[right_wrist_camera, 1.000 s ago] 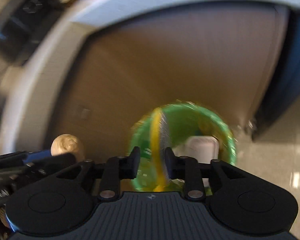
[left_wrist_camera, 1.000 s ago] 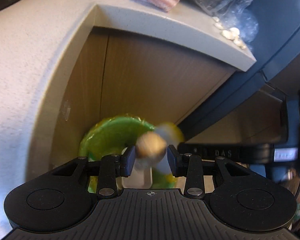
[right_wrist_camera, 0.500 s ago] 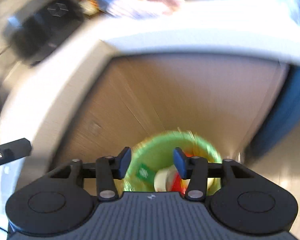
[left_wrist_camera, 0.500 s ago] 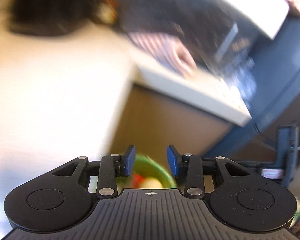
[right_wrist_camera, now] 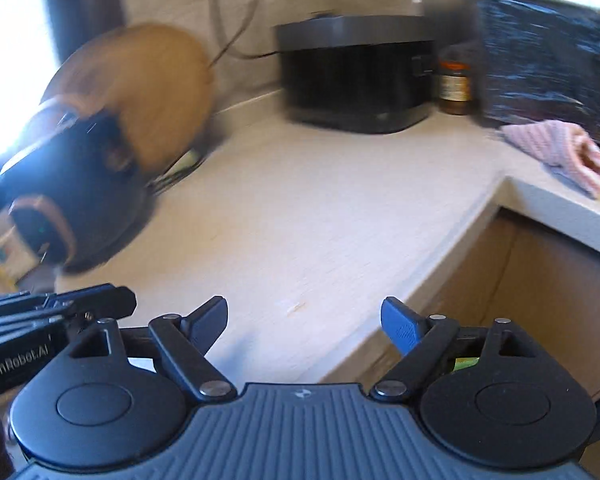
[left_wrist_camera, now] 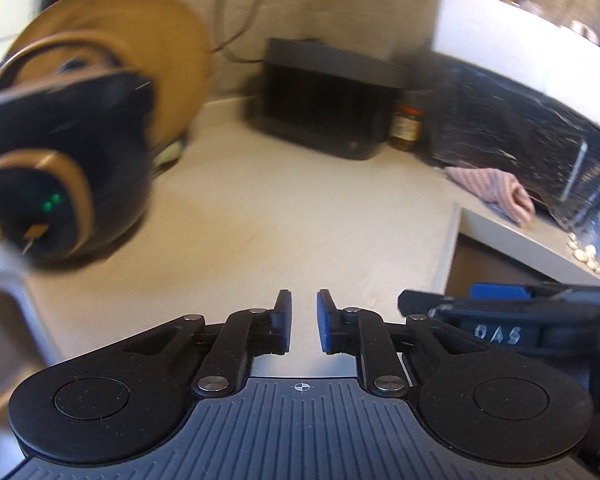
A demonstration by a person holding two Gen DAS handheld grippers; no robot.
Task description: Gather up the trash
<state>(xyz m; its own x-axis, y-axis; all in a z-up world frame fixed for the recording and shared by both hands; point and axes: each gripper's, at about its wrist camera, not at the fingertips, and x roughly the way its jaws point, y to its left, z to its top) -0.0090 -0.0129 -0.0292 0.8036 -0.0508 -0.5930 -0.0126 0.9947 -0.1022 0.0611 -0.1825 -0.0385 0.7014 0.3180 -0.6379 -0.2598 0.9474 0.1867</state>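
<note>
My left gripper (left_wrist_camera: 303, 322) is empty, its jaws a narrow gap apart, and it hovers over the pale countertop (left_wrist_camera: 280, 220). My right gripper (right_wrist_camera: 304, 320) is open wide and empty above the counter's front edge (right_wrist_camera: 440, 256). A sliver of the green trash bin (right_wrist_camera: 466, 363) shows under the right gripper's linkage, below the counter. The right gripper's body (left_wrist_camera: 520, 320) shows at the right of the left wrist view. The left gripper's body (right_wrist_camera: 40, 320) shows at the left of the right wrist view. No loose trash item is plain on the counter near either gripper.
A black and tan appliance (left_wrist_camera: 60, 168) stands at the left. A black box appliance (left_wrist_camera: 324, 96) and a jar (left_wrist_camera: 406, 126) stand at the back. A pink striped cloth (left_wrist_camera: 496, 192) lies at the right. Small white pieces (left_wrist_camera: 584, 252) lie by a plastic bag.
Both grippers rose from over the green bin to above the countertop. The left gripper let go of its round item and then narrowed; the right let go of its flat piece and opened wide.
</note>
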